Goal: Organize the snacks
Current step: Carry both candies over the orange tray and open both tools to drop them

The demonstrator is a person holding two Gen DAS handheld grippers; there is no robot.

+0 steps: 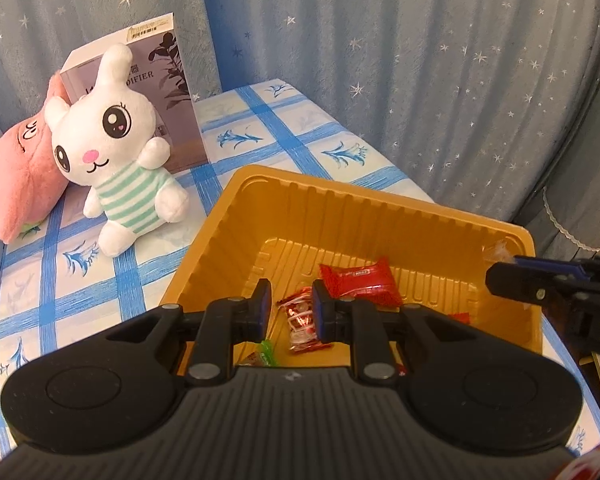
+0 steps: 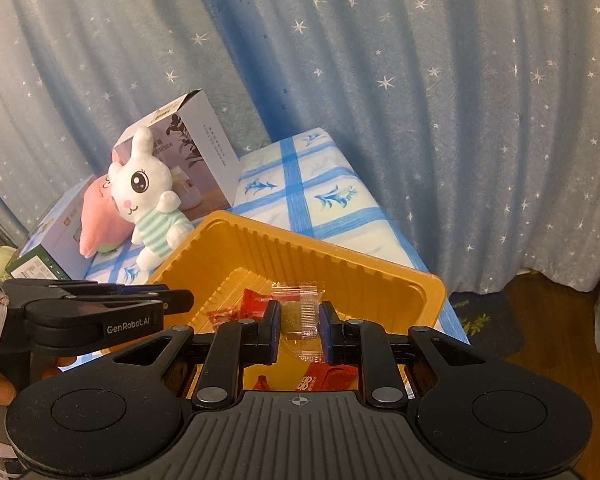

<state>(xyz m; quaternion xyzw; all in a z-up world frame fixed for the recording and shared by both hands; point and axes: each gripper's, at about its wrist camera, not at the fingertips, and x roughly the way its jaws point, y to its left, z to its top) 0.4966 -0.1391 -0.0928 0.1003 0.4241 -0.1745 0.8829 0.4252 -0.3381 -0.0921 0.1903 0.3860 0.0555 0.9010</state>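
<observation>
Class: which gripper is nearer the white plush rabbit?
Left. The left gripper is over the tray's rabbit-side half; the right gripper is at the far rim from the rabbit.

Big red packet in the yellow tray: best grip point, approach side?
Probably the crimped end flap of the red packet, from straight above: it lies flat in the yellow tray, whose tall ribbed walls block side approaches.

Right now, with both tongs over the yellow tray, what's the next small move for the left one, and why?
Probably open the left tongs and let the red-and-white candy drop. The candy is pinched between the pads and hangs over the floor of the yellow tray, inside its walls, and red packets already lie there.
</observation>
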